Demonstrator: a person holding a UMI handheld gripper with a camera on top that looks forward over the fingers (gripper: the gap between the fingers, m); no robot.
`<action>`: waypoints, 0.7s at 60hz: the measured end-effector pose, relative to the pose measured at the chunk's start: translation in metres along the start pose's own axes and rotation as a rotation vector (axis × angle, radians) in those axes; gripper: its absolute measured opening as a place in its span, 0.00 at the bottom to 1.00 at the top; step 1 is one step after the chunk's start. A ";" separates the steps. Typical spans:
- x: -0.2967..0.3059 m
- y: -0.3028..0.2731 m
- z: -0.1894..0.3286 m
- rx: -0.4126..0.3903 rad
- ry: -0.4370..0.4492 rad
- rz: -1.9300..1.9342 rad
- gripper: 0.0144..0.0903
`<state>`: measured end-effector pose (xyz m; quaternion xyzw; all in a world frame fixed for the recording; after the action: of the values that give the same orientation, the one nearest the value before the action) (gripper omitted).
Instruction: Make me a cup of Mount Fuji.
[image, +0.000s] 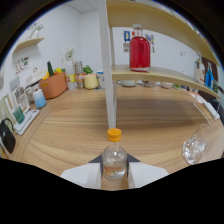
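Two jaws are clamped on a small clear bottle (114, 161) with an orange cap (114, 133), standing upright right between them over the wooden surface (75, 135). Out at about 3 o'clock sits a clear glass (196, 145) on the surface, well apart from the bottle. Way out around 1 o'clock there's a big red jar (139, 51) up on a shelf (160, 75), and at 10 o'clock an orange pot (53, 85).

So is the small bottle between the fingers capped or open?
Capped. The orange cap sits on the neck of the clear bottle, which stands upright between the gripper fingers on the wooden table.
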<state>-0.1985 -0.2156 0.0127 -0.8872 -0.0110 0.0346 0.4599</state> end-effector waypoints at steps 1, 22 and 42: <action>0.000 0.000 0.000 0.000 0.000 -0.002 0.29; -0.002 0.010 -0.009 -0.024 -0.006 -0.008 0.36; 0.012 -0.028 -0.077 0.061 -0.102 -0.074 0.94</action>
<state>-0.1808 -0.2616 0.0788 -0.8689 -0.0661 0.0629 0.4866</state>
